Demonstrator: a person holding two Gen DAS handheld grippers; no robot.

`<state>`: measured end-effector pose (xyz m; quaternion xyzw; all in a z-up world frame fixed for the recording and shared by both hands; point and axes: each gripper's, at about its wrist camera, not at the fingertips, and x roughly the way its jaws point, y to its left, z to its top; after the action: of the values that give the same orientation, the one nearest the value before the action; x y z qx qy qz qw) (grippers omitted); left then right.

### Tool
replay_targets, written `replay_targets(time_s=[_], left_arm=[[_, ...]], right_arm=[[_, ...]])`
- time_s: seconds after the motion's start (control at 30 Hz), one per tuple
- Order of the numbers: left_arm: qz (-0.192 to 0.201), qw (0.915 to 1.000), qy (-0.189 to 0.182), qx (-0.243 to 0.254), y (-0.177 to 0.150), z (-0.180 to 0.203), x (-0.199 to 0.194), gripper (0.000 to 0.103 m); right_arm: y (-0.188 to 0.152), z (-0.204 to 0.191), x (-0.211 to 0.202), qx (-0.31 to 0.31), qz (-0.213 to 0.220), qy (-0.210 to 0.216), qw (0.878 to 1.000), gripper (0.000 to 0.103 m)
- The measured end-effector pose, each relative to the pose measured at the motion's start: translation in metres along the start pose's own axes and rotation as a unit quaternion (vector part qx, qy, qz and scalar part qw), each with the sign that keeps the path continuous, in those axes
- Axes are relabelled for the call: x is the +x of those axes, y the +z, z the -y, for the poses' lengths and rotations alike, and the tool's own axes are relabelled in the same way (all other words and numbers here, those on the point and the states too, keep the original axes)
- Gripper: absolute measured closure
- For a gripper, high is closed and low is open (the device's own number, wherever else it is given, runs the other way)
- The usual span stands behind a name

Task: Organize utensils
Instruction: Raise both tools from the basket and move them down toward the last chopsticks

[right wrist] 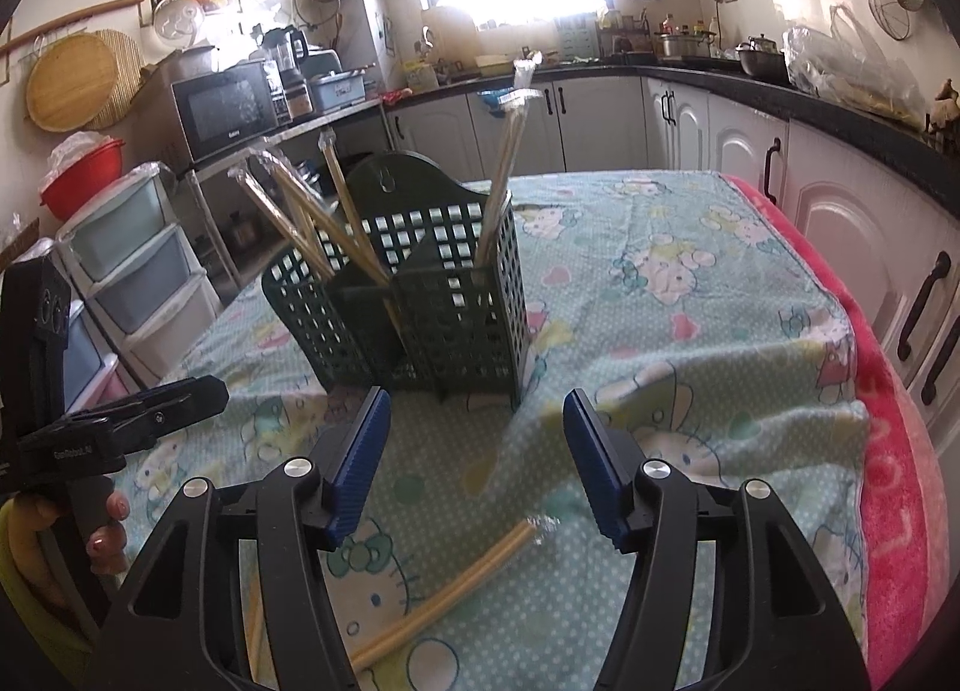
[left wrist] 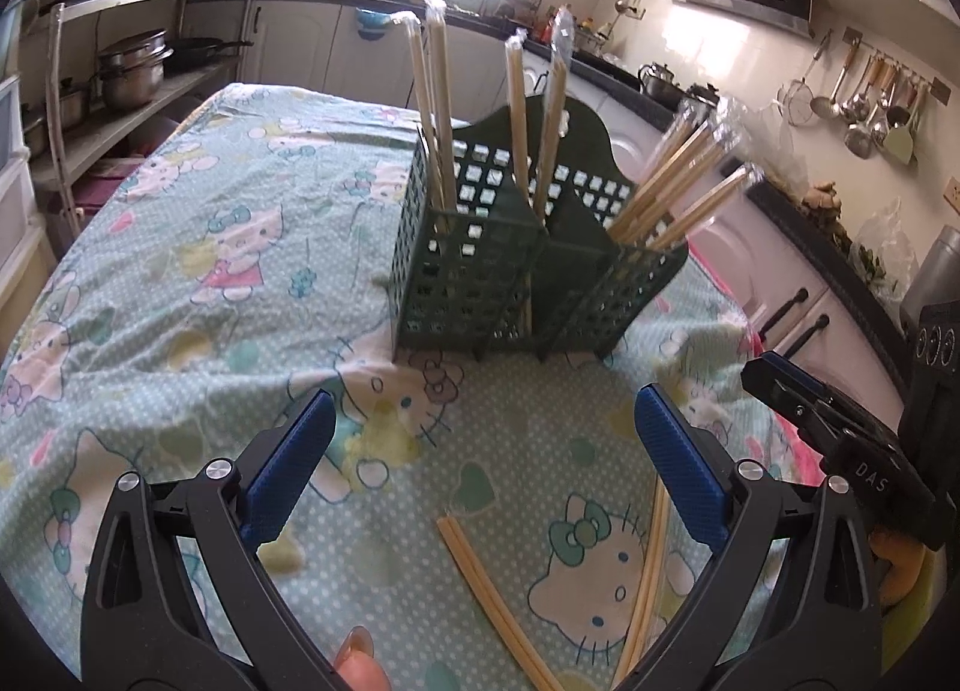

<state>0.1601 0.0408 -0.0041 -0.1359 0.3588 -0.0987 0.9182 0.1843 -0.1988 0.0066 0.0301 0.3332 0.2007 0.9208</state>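
Observation:
A dark green perforated utensil holder [left wrist: 480,283] stands on the Hello Kitty tablecloth [left wrist: 198,271] and holds several wrapped chopstick pairs [left wrist: 435,96] in its compartments. It also shows in the right wrist view [right wrist: 432,319]. My left gripper [left wrist: 486,445] is open and empty, short of the holder. Two wrapped chopstick pairs lie on the cloth below it, one in the middle [left wrist: 492,595] and one by the right finger [left wrist: 651,571]. My right gripper [right wrist: 474,451] is open and empty above a wrapped chopstick pair [right wrist: 456,589] on the cloth. Another pair [right wrist: 255,625] lies partly hidden behind its left finger.
The right gripper's body [left wrist: 840,433] shows at the right edge of the left wrist view; the left gripper's body [right wrist: 90,427] shows at the left of the right wrist view. A pink blanket [right wrist: 894,451] edges the table. Kitchen cabinets [right wrist: 840,223] and plastic drawers [right wrist: 138,271] surround it.

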Motion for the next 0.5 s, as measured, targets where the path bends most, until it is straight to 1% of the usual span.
replay_targets(time_s=[0.43,0.5], left_arm=[[-0.038,0.9991,-0.004,0.021,-0.026,0.006,0.008,0.011],[-0.044,0.9988,-0.005,0.022,-0.029,0.005,0.009,0.013]], right_arm=[[-0.027,0.011,0.001,0.006,-0.039,-0.004,0.999,0.045],[-0.031,0.012,0.002,0.007,-0.045,-0.003,0.999,0.045]])
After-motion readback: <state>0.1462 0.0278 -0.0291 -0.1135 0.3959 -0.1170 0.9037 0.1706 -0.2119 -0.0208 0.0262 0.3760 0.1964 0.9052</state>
